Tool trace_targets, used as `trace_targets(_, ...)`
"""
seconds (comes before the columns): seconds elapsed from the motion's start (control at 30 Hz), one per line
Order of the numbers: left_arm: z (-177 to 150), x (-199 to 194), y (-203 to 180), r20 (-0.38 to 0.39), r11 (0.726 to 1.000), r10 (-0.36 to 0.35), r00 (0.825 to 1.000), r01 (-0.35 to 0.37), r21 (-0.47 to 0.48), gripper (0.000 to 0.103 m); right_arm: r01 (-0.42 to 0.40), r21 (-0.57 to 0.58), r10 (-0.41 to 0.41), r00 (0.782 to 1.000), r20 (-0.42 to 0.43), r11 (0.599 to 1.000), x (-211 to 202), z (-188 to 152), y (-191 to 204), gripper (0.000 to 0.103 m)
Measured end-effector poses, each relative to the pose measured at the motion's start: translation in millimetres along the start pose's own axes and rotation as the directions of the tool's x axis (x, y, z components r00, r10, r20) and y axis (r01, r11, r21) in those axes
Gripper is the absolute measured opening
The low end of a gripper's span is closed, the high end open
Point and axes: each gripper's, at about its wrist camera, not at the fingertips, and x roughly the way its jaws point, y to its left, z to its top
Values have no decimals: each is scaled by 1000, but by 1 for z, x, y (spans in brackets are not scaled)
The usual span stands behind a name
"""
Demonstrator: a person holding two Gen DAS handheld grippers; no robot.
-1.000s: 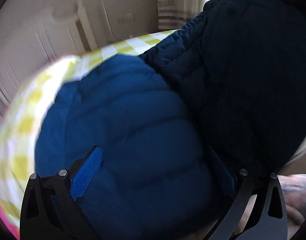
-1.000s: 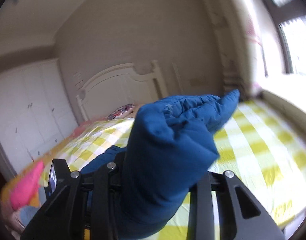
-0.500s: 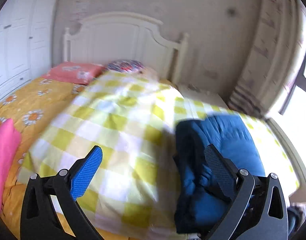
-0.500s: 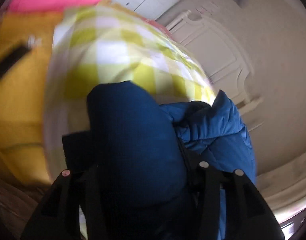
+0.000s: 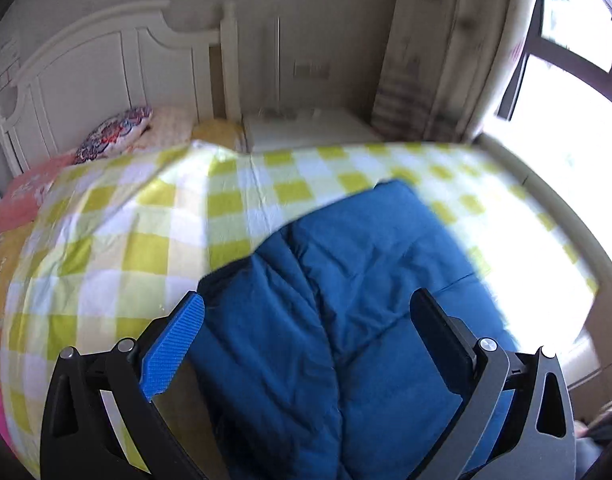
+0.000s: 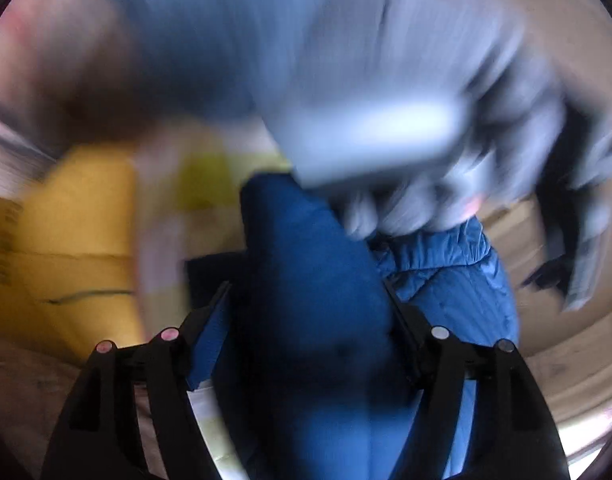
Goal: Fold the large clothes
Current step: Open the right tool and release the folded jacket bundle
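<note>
A blue puffy jacket (image 5: 357,280) lies on the yellow-and-white checked bedspread (image 5: 118,232), near the foot of the bed. My left gripper (image 5: 307,320) is open just above the jacket, its jaws wide apart with nothing held between them. In the right wrist view, my right gripper (image 6: 306,308) is shut on a thick fold of the blue jacket (image 6: 309,280), whose elastic cuff or hem (image 6: 437,248) shows to the right. That view is heavily blurred.
A white headboard (image 5: 90,68) and pillows (image 5: 114,140) stand at the far end of the bed. A white nightstand (image 5: 306,128), curtain (image 5: 425,60) and bright window (image 5: 565,60) are to the right. A blurred grey sleeve (image 6: 345,80) crosses the right wrist view.
The left gripper has swung right, over the jacket lying on the bed. The right gripper has kept its hold on the fold while turning fast; its view is now smeared.
</note>
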Motion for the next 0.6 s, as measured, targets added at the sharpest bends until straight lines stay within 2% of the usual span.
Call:
trace_targets(0.07,-13,35,-4,-57,995,88,994,-85,48,99,-96,72,92,994,58,993,-25,-10,-18,69)
trace_targets(0.1,-20,40,4,-42,997,71,997,-70,20,99,-133,125,122,988,91,983,-38,-18,-32,69)
trace_targets(0.17,-35,40,18,2,998,16,1000,-15,-62,99,-151,229,122,983,135,962,-54,-34,-61,68)
trace_targets(0.2,-41,38,24,13,996,11,1000,-10,-84,99,-149,282,110,982,152,948,-59,-42,-75,64)
trace_targets(0.3,-53,38,35,44,990,28,999,-21,-142,99,-144,432,82,984,157,890,-55,-61,-110,63)
trace_targets(0.33,-55,38,36,49,988,33,998,-26,-151,99,-147,451,87,985,151,880,-51,-65,-114,63)
trace_targets(0.4,-56,37,38,59,987,48,997,-38,-158,99,-159,428,145,987,64,890,-20,-74,-103,66)
trace_targets(0.47,-58,35,37,66,986,66,996,-55,-156,99,-127,381,98,991,94,916,-15,-81,-92,67)
trace_targets(0.57,-61,29,38,72,983,73,995,-59,-171,99,-196,394,174,981,91,898,-21,-81,-109,63)
trace_targets(0.6,-62,29,39,71,983,73,995,-60,-174,99,-198,395,175,980,92,897,-26,-81,-120,63)
